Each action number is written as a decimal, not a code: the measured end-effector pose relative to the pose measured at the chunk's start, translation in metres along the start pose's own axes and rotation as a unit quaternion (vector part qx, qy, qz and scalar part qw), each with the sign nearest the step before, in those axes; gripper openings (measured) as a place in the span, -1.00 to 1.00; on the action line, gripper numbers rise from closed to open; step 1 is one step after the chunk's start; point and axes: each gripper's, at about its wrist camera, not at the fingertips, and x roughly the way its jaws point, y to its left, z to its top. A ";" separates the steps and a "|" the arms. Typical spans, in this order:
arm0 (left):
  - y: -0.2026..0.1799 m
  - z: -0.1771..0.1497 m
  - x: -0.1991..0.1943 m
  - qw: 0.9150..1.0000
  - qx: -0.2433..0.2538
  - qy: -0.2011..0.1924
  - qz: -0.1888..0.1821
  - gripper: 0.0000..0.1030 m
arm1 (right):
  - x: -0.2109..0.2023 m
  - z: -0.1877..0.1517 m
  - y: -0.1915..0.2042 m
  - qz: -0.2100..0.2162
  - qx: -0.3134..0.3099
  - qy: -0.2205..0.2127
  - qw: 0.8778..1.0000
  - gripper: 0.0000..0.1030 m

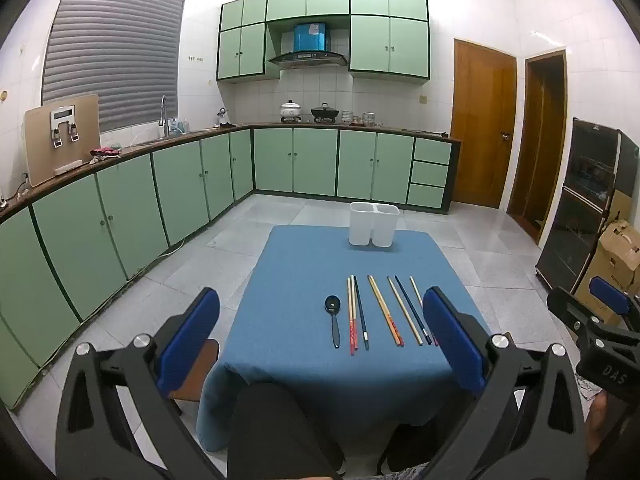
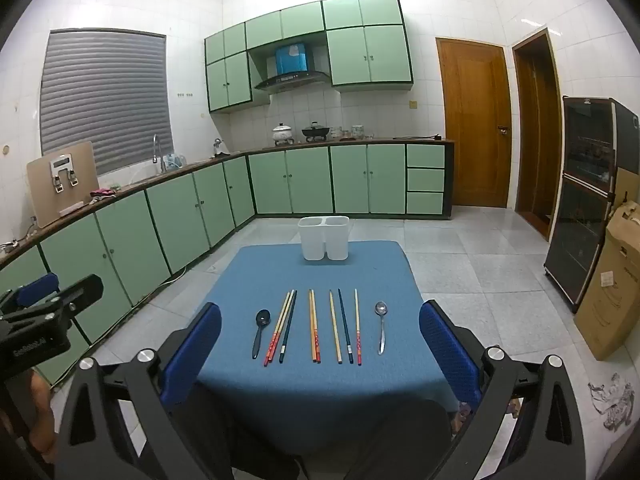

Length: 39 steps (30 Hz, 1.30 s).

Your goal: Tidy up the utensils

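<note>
A blue-clothed table (image 2: pixel 248 276) holds a row of utensils: a black spoon (image 2: pixel 260 332) at the left, several chopsticks (image 2: pixel 314 330) in the middle, a metal spoon (image 2: pixel 381 330) at the right. A white two-compartment holder (image 2: pixel 324 238) stands at the far edge. In the left wrist view I see the black spoon (image 1: pixel 333 318), chopsticks (image 1: pixel 384 310) and holder (image 1: pixel 374 224); the metal spoon is hidden behind my finger. My left gripper (image 1: pixel 320 332) and right gripper (image 2: pixel 320 340) are open and empty, held above the table's near edge.
Green kitchen cabinets (image 2: pixel 180 216) run along the left and far walls. Wooden doors (image 2: pixel 472 120) stand at the right, with a dark cabinet (image 2: pixel 588 200) and cardboard boxes (image 2: pixel 608 280). A wooden stool (image 1: pixel 196 376) sits left of the table.
</note>
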 end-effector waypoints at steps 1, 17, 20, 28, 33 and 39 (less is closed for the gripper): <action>0.000 0.000 0.000 1.000 0.001 0.003 0.001 0.91 | 0.001 0.000 0.000 -0.001 -0.002 0.003 1.000 0.89; 0.000 0.000 0.000 1.000 0.004 0.002 0.001 0.91 | 0.000 -0.001 0.001 -0.003 -0.005 0.001 1.000 0.89; 0.000 0.000 0.000 1.000 0.003 0.003 0.000 0.91 | 0.000 0.000 -0.002 -0.003 -0.004 0.000 1.000 0.89; 0.000 0.000 -0.001 1.000 0.003 0.002 -0.001 0.91 | -0.004 0.004 -0.004 -0.005 -0.004 -0.001 1.000 0.89; 0.000 0.000 -0.001 1.000 0.004 0.002 0.000 0.91 | -0.004 0.005 -0.005 -0.006 -0.005 -0.001 1.000 0.89; -0.003 0.000 -0.001 1.000 0.004 0.003 -0.001 0.91 | -0.005 0.005 -0.006 -0.007 -0.005 -0.001 1.000 0.89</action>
